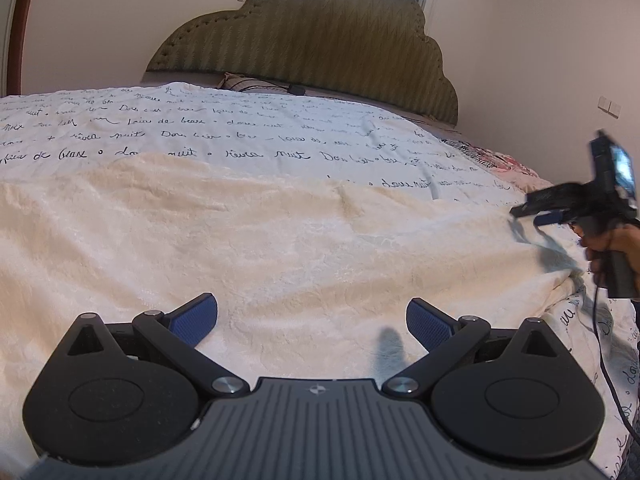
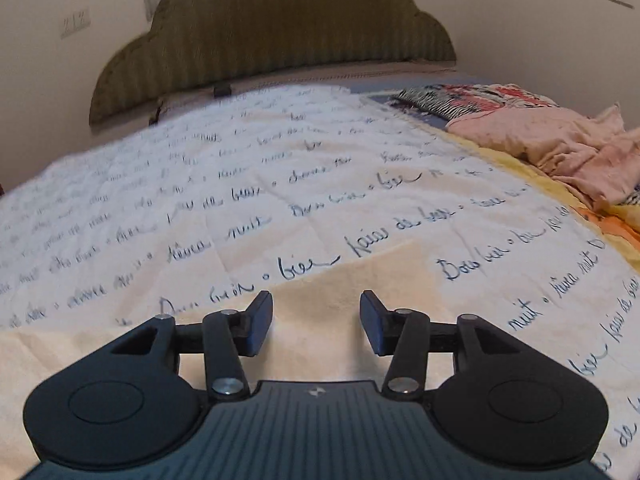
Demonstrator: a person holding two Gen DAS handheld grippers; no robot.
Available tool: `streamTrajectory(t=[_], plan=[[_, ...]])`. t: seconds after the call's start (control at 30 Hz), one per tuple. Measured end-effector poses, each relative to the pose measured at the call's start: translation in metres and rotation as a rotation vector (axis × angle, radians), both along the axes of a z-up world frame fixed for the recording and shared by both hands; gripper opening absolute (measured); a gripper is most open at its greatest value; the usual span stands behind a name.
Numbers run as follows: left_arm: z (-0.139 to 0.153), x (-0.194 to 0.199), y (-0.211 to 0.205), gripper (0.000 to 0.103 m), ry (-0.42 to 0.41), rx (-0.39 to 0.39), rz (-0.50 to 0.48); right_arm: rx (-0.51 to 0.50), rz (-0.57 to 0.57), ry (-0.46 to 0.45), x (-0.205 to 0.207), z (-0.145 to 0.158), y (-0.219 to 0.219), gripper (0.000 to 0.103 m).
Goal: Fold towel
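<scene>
A cream towel [image 1: 280, 232] lies spread flat across the bed. My left gripper [image 1: 312, 320] hovers open just above its near part, with nothing between the blue pads. In the left wrist view my right gripper [image 1: 536, 216] appears at the right, held by a hand [image 1: 612, 248] over the towel's right edge. From the right wrist view, the right gripper [image 2: 316, 320] stands open above a corner of the towel [image 2: 344, 280]; nothing is held.
The towel rests on a white bedspread [image 1: 240, 132] printed with dark handwriting. A green padded headboard [image 1: 320, 48] stands at the far end. Pink and patterned bedding [image 2: 560, 140] is heaped on the right side of the bed.
</scene>
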State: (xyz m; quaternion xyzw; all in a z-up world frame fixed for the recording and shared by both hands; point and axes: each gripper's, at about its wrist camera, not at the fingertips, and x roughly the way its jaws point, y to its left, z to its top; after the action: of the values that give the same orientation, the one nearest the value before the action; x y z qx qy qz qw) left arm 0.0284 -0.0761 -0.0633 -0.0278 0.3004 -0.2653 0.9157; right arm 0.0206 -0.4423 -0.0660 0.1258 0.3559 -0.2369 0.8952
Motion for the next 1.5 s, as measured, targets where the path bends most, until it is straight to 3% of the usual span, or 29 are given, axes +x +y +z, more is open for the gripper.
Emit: streamTrajectory(t=[0.03, 0.07, 0.1, 0.23, 0.33, 0.4, 0.47, 0.5, 0.57, 0.63, 0.73, 0.77, 0.83, 0.9, 0.97, 1.07, 1.2, 1.3, 1.4, 1.5], plan=[[0.0, 0.0, 0.0, 0.102, 0.0, 0.001, -0.001, -0.031, -0.014, 0.053, 0.01, -0.009, -0.004, 0.067], [0.0, 0.0, 0.0, 0.102, 0.0, 0.002, 0.0, -0.054, -0.047, 0.1, 0.017, -0.02, -0.012, 0.085], [0.0, 0.001, 0.0, 0.102, 0.001, 0.002, 0.0, -0.045, -0.076, 0.101, 0.017, -0.027, -0.023, 0.092], [-0.001, 0.001, 0.0, 0.102, 0.002, 0.0, 0.001, -0.019, -0.171, 0.028, -0.017, -0.012, -0.027, 0.093], [-0.001, 0.0, -0.001, 0.102, 0.0, 0.009, 0.001, -0.021, -0.032, -0.005, -0.047, 0.0, 0.001, 0.093], [-0.001, 0.0, -0.002, 0.102, -0.001, 0.016, 0.002, -0.015, 0.097, 0.049, -0.06, -0.001, 0.02, 0.093], [-0.001, 0.0, -0.002, 0.102, -0.003, 0.017, 0.002, -0.053, 0.176, 0.163, -0.067, -0.012, 0.032, 0.093], [-0.001, 0.0, -0.002, 0.102, -0.002, 0.015, 0.003, -0.073, 0.196, 0.179, -0.074, -0.014, 0.034, 0.094], [-0.001, 0.001, -0.002, 0.102, 0.0, 0.014, 0.004, -0.045, 0.149, 0.171, -0.081, -0.007, 0.028, 0.094], [-0.001, 0.001, -0.002, 0.102, -0.001, 0.015, 0.004, -0.098, 0.09, 0.139, -0.085, 0.003, 0.032, 0.094], [-0.001, 0.001, -0.002, 0.102, -0.001, 0.014, 0.004, -0.064, 0.124, 0.037, -0.088, 0.007, 0.044, 0.094], [-0.001, 0.001, -0.002, 0.102, 0.0, 0.014, 0.004, -0.044, 0.143, 0.029, -0.088, 0.004, 0.047, 0.094], [-0.001, 0.0, -0.002, 0.102, -0.001, 0.014, 0.004, -0.046, 0.173, 0.102, -0.082, -0.012, 0.052, 0.097], [-0.001, 0.0, -0.001, 0.102, -0.001, 0.012, 0.005, -0.063, 0.166, 0.082, -0.088, -0.018, 0.054, 0.099], [-0.001, 0.0, -0.001, 0.102, 0.0, 0.011, 0.006, -0.01, 0.111, 0.029, -0.1, -0.014, 0.046, 0.099], [-0.001, 0.0, -0.001, 0.102, 0.0, 0.013, 0.006, 0.058, -0.028, -0.136, -0.133, -0.006, 0.027, 0.099], [0.0, 0.0, -0.001, 0.102, 0.0, 0.014, 0.006, 0.428, -0.24, -0.351, -0.175, -0.018, -0.023, 0.099], [0.0, 0.0, -0.001, 0.102, -0.001, 0.015, 0.006, 0.615, -0.305, -0.461, -0.188, -0.034, -0.045, 0.1], [0.0, 0.0, -0.001, 0.102, -0.001, 0.018, 0.007, 0.663, -0.314, -0.494, -0.185, -0.037, -0.053, 0.1], [0.0, 0.0, -0.001, 0.102, -0.001, 0.018, 0.007, 0.647, -0.313, -0.503, -0.177, -0.037, -0.057, 0.1]])
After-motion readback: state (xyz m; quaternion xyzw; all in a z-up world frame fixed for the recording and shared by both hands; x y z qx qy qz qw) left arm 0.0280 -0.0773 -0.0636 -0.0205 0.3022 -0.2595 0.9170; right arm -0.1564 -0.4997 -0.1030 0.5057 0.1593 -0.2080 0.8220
